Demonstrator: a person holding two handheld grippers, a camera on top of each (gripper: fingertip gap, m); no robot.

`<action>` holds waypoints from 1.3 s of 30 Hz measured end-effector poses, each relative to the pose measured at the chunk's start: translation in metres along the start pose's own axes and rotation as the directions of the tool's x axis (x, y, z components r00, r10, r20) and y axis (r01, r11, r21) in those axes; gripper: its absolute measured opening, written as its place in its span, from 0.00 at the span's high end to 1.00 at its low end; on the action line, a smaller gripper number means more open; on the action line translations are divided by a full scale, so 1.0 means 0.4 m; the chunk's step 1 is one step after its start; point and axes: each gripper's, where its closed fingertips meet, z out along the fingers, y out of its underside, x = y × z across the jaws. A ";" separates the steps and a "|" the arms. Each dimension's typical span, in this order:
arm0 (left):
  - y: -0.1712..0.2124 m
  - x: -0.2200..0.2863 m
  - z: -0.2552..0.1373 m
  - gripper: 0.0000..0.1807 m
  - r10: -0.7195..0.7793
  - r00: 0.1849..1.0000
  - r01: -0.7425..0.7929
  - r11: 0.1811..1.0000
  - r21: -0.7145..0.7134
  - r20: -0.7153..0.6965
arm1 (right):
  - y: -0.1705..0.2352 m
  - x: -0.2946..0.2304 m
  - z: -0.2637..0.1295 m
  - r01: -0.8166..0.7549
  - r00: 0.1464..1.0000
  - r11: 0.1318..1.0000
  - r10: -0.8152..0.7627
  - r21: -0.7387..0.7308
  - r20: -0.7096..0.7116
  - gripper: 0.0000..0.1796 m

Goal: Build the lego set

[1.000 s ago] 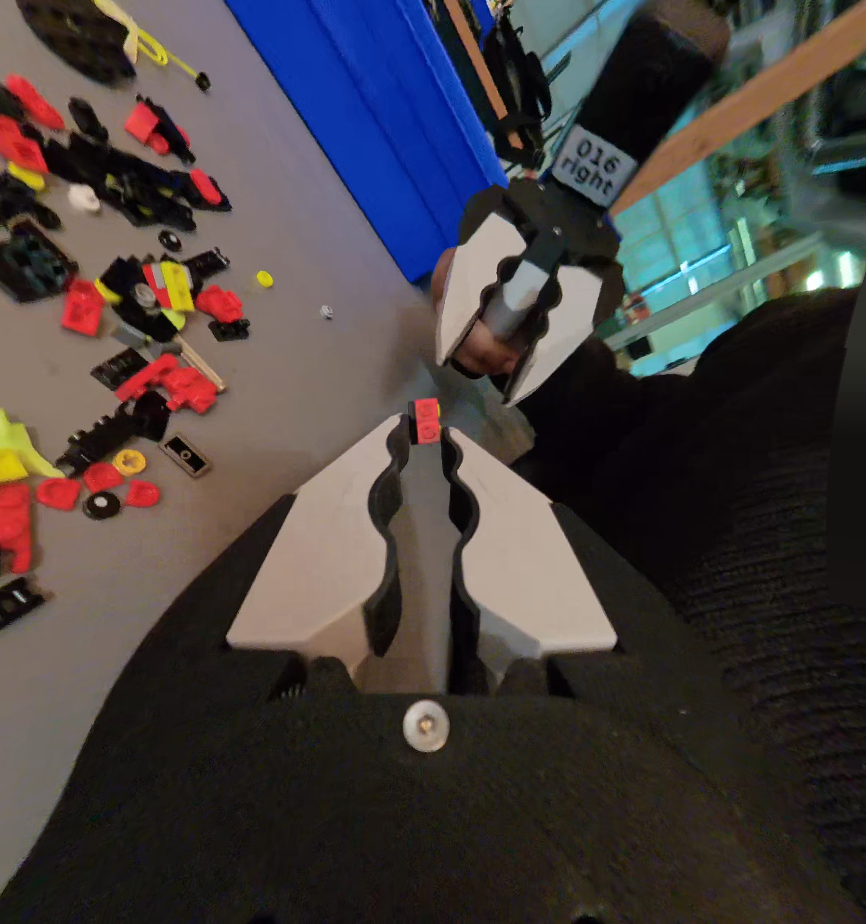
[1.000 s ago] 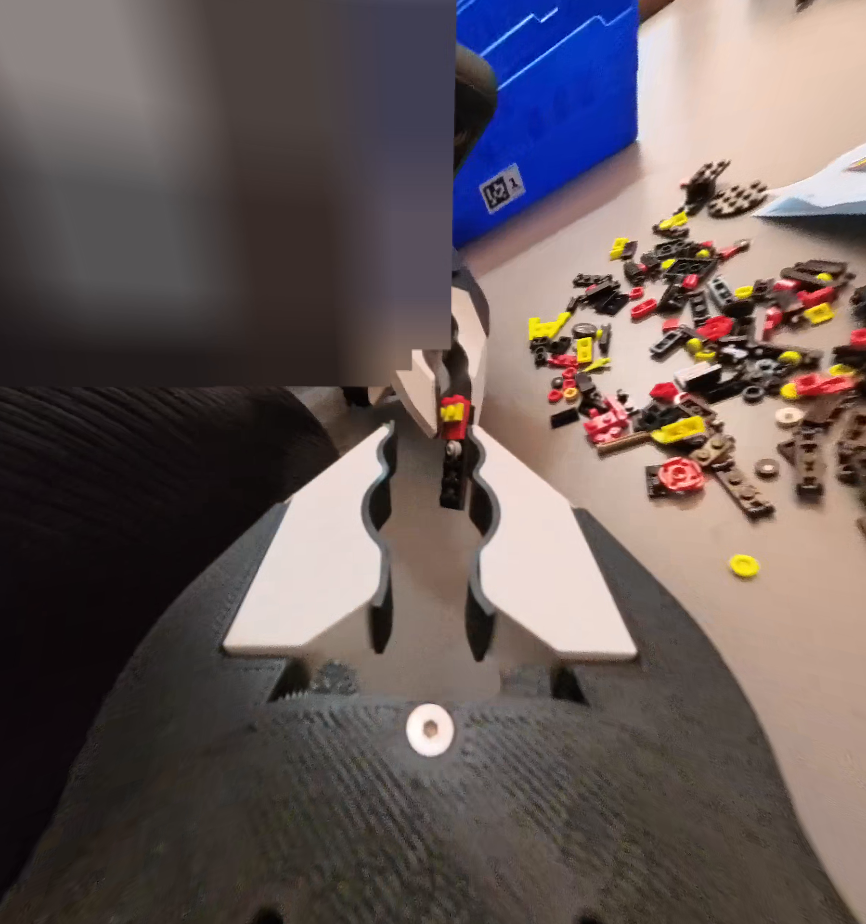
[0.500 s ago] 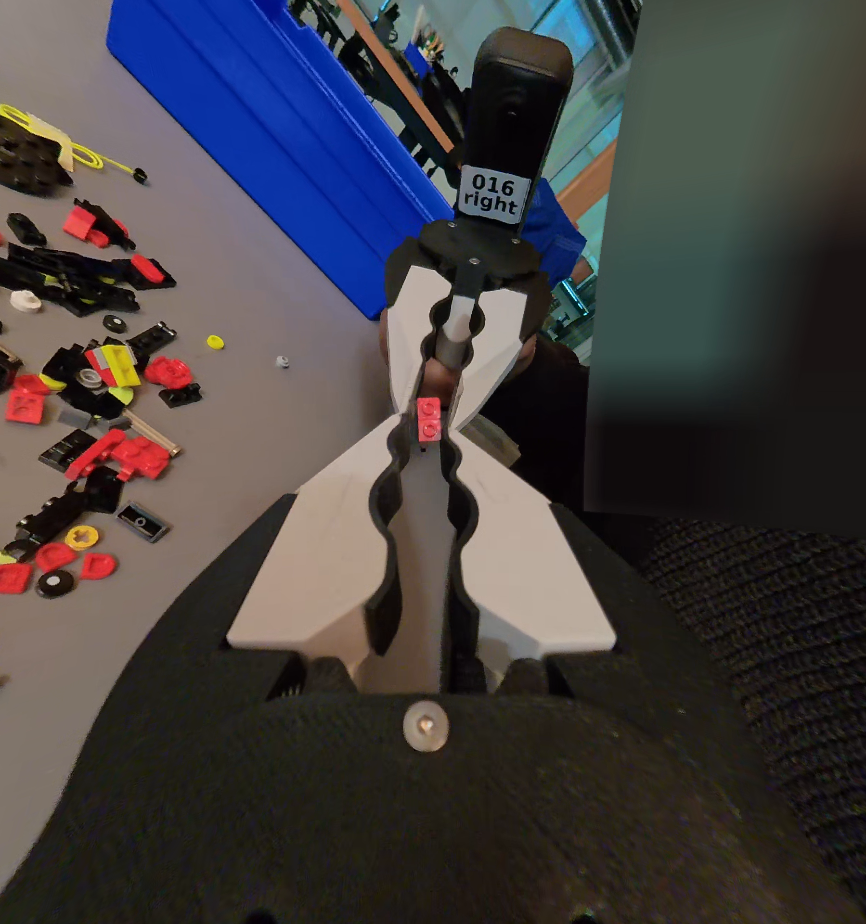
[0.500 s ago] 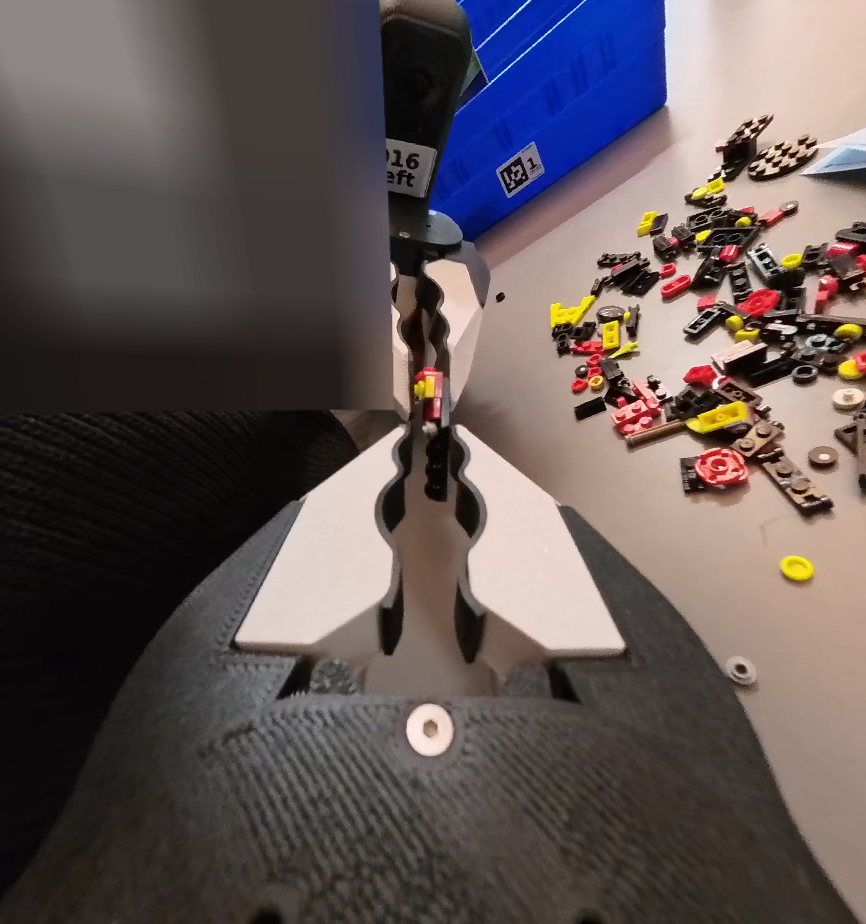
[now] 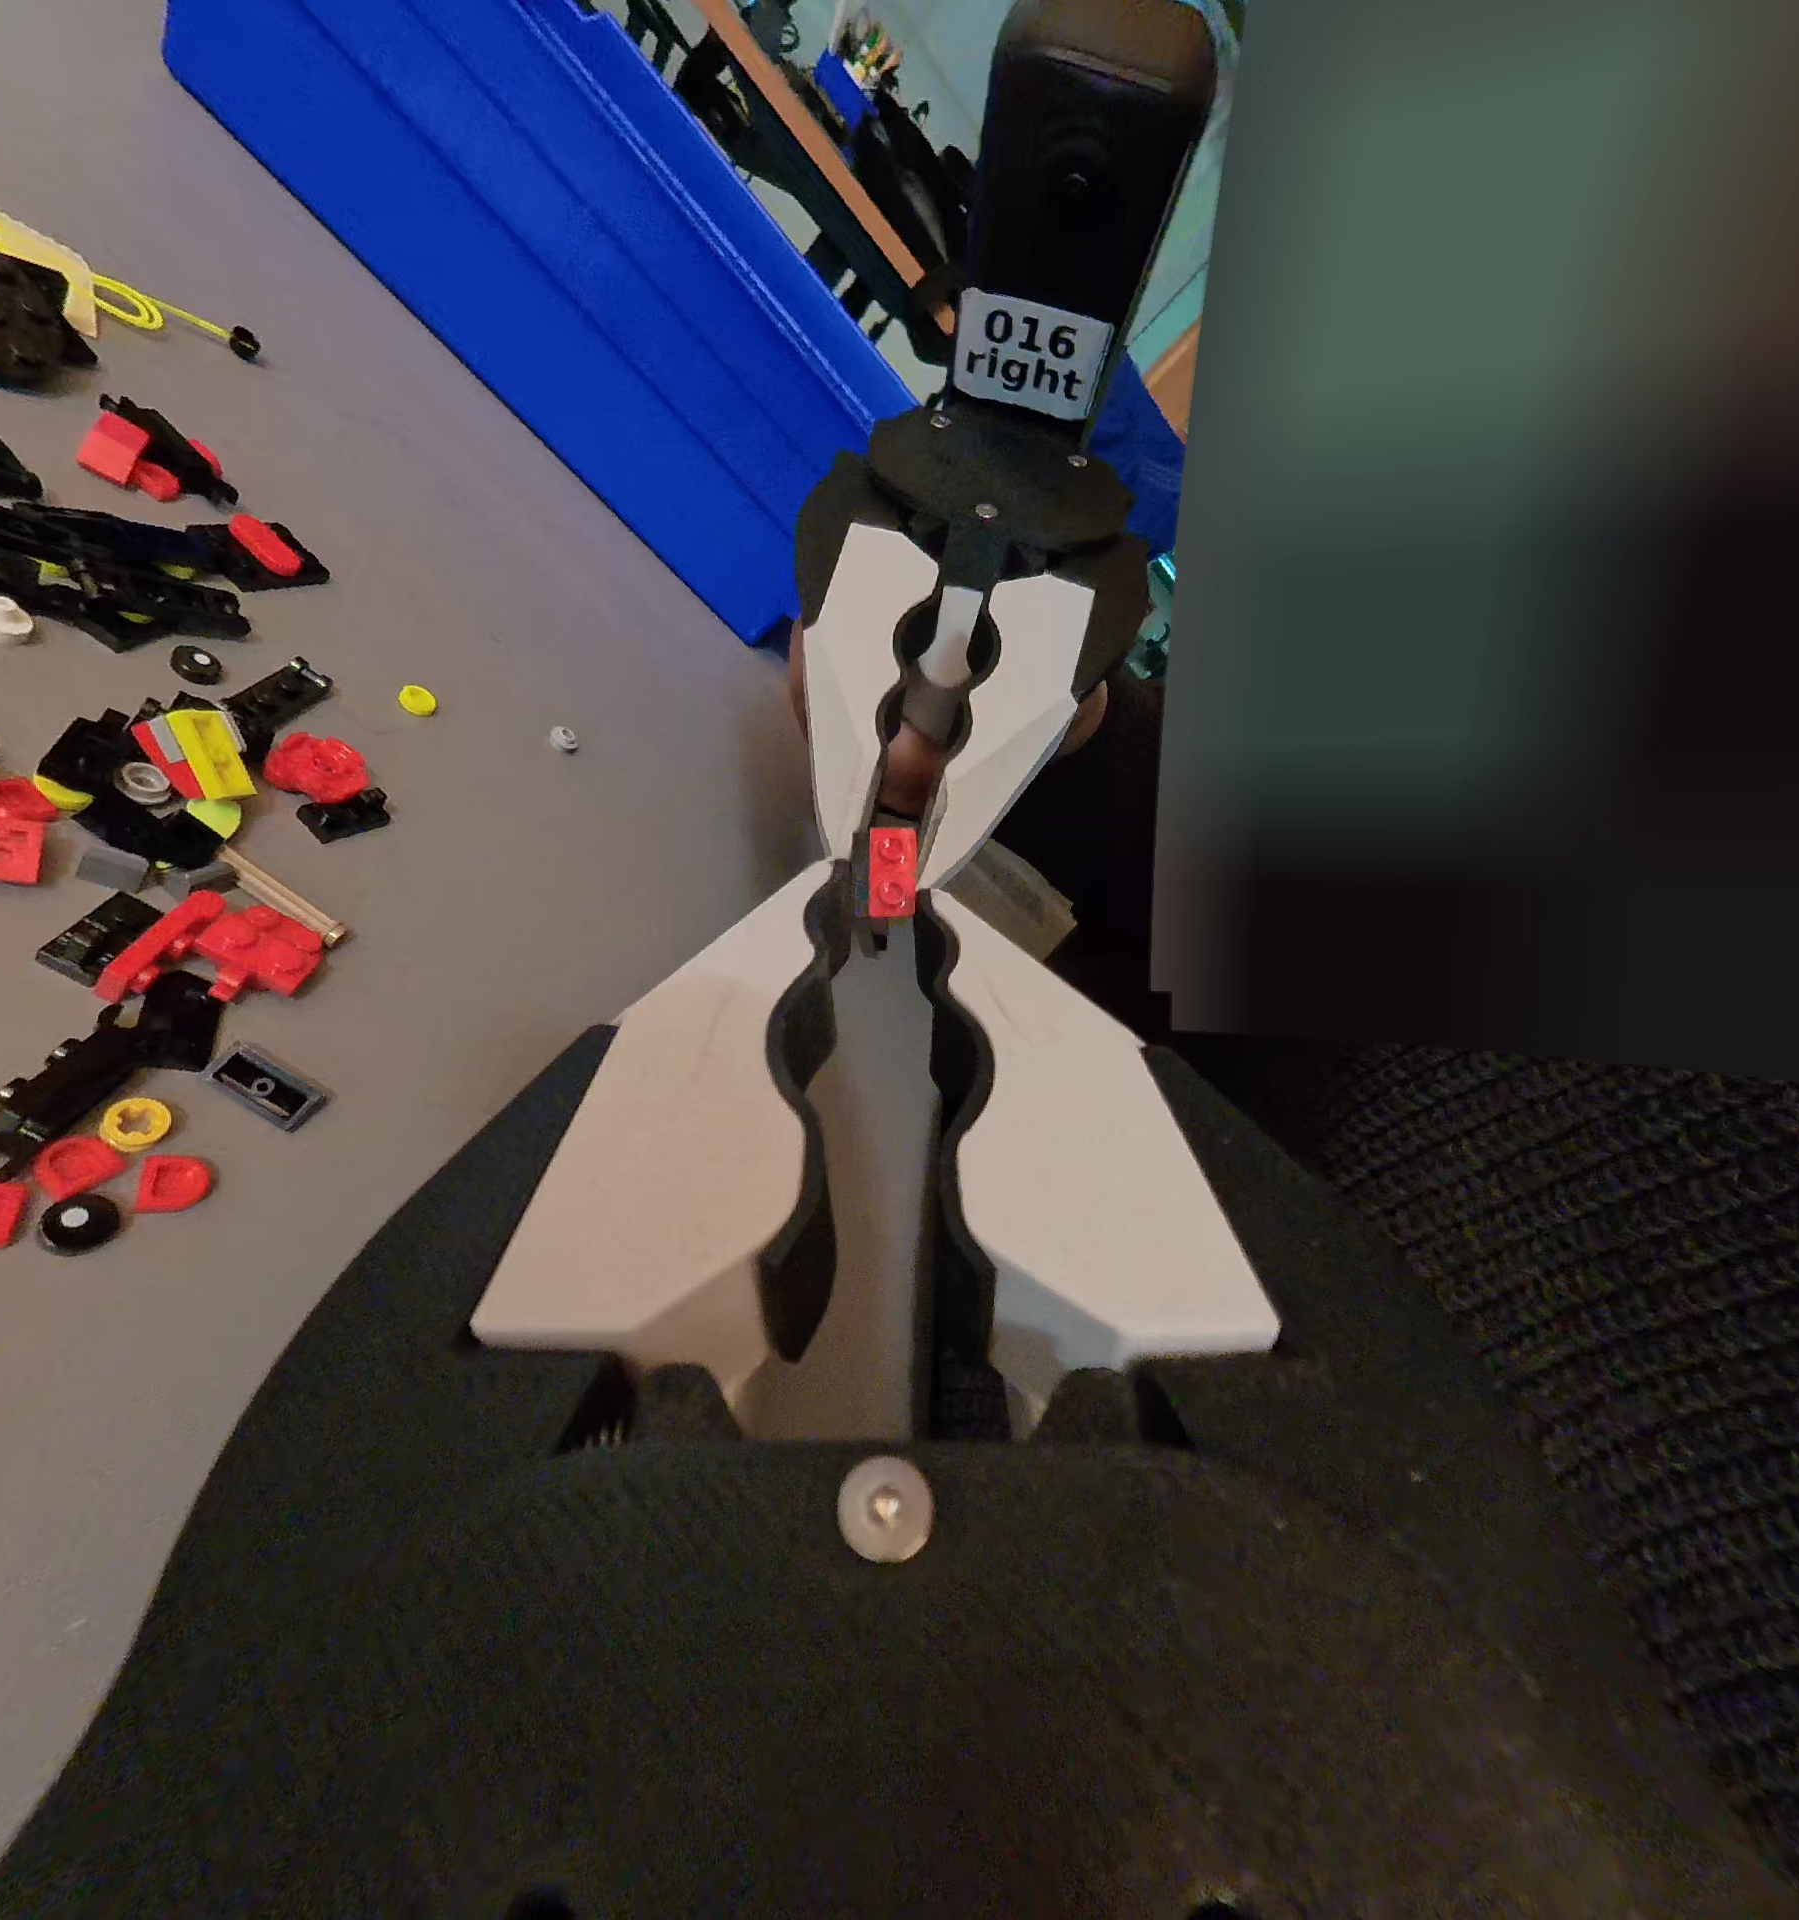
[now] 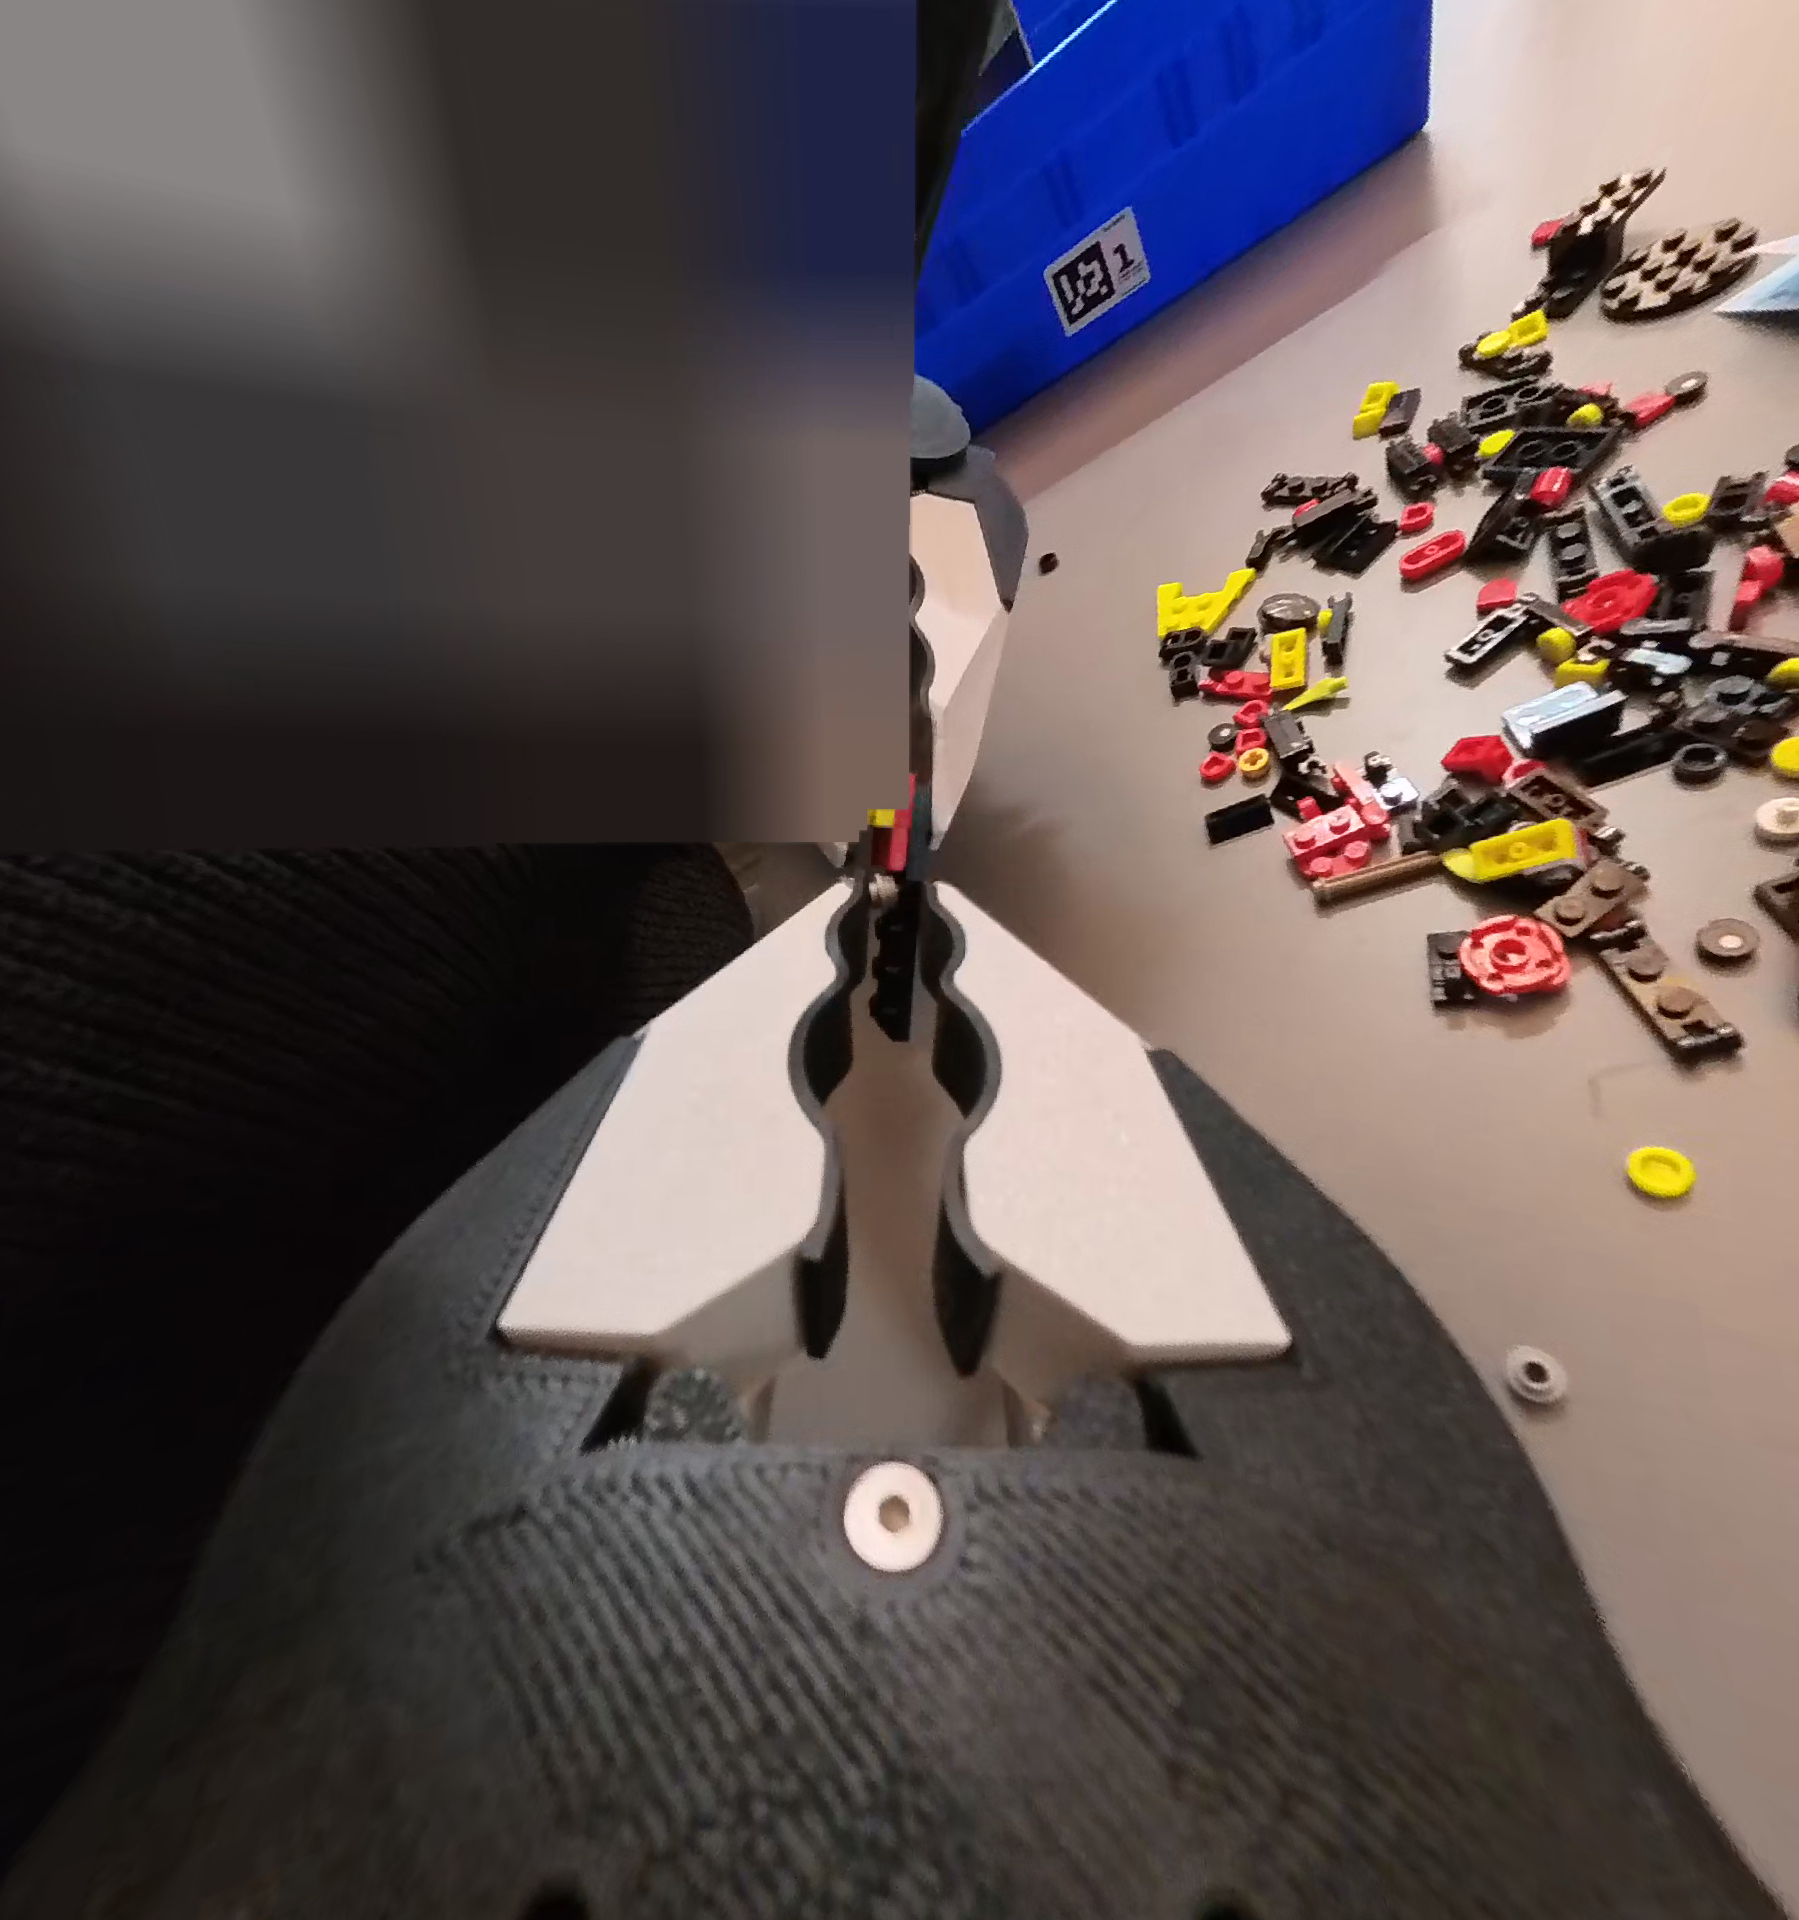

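Note:
My left gripper [image 5: 879, 896] is shut on a small red two-stud plate [image 5: 892, 871], held at its tips above the table. My right gripper [image 5: 900, 823] faces it tip to tip, almost touching the red plate. In the right wrist view my right gripper [image 6: 890, 896] is shut on a narrow black studded plate [image 6: 895, 971]. The red plate [image 6: 887, 844], with a yellow bit on it, sits just past the black plate's far end; I cannot tell whether they are joined. The left gripper [image 6: 962, 665] beyond is mostly hidden by a blurred patch.
Several loose black, red and yellow pieces [image 5: 199, 935] lie on the grey table [image 5: 479, 831], to the right in the right wrist view [image 6: 1497, 727]. A blue bin [image 5: 562, 260] stands behind them. A yellow round stud [image 6: 1661, 1174] lies apart. A dark knit sleeve [image 5: 1601, 1351] is close. My left and right fingertips are right by each other.
The right gripper has come down from the upper right to meet my left gripper tip to tip. Both stay shut on their pieces.

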 end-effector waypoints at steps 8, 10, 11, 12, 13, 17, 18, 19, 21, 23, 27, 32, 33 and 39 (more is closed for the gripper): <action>0.002 0.007 -0.003 0.95 0.047 0.999 -0.047 0.999 -0.003 0.001 | 0.004 -0.008 0.007 -0.009 1.000 0.999 0.008 -0.043 -0.018 0.97; 0.004 0.005 -0.003 0.95 0.045 0.999 -0.045 0.999 -0.009 0.005 | 0.002 -0.003 0.008 0.002 1.000 0.999 -0.003 -0.033 -0.031 0.96; 0.002 0.003 -0.004 0.95 0.048 0.999 -0.048 0.999 -0.006 0.011 | -0.001 0.000 0.008 -0.009 1.000 1.000 0.008 -0.019 -0.030 0.96; 0.001 0.001 -0.005 0.95 0.048 0.999 -0.048 0.999 -0.006 0.015 | -0.006 0.003 0.006 -0.024 0.999 1.000 0.024 0.005 -0.027 0.96; -0.002 -0.001 -0.006 0.95 0.039 0.999 -0.039 0.999 -0.001 0.015 | -0.013 0.006 0.003 -0.034 0.999 0.999 0.035 0.032 -0.022 0.96; -0.022 -0.007 -0.013 0.96 -0.057 0.998 0.057 0.997 0.052 -0.012 | -0.023 0.014 -0.014 -0.036 0.999 0.997 0.037 0.074 -0.007 0.88; -0.027 -0.008 -0.017 0.95 -0.081 0.996 0.082 0.994 0.066 -0.026 | -0.029 0.014 -0.018 -0.044 0.999 0.995 0.044 0.091 -0.002 0.88; -0.033 -0.010 -0.021 0.96 -0.105 0.994 0.108 0.991 0.082 -0.038 | -0.034 0.013 -0.021 -0.053 0.999 0.993 0.053 0.106 0.007 0.88; -0.045 -0.009 -0.027 0.95 -0.138 0.988 0.145 0.983 0.113 -0.065 | -0.040 0.013 -0.022 -0.062 0.998 0.991 0.061 0.122 0.014 0.88; -0.048 -0.006 -0.028 0.95 -0.150 0.985 0.159 0.980 0.122 -0.080 | -0.041 0.010 -0.019 -0.067 0.998 0.990 0.065 0.124 0.021 0.88; -0.045 0.003 -0.020 0.95 -0.136 0.987 0.146 0.983 0.111 -0.091 | -0.052 0.003 -0.018 -0.085 0.996 0.985 0.079 0.152 0.043 0.91; -0.042 0.007 -0.014 0.96 -0.134 0.986 0.145 0.984 0.105 -0.099 | -0.051 -0.001 -0.018 -0.106 0.993 0.983 0.097 0.152 0.064 0.93; -0.042 0.008 -0.014 0.96 -0.134 0.986 0.145 0.984 0.105 -0.102 | -0.051 -0.001 -0.018 -0.108 0.993 0.982 0.100 0.152 0.065 0.93; -0.041 0.011 -0.014 0.95 -0.129 0.986 0.140 0.985 0.103 -0.105 | -0.045 -0.001 -0.013 -0.092 0.995 0.987 0.086 0.129 0.054 0.97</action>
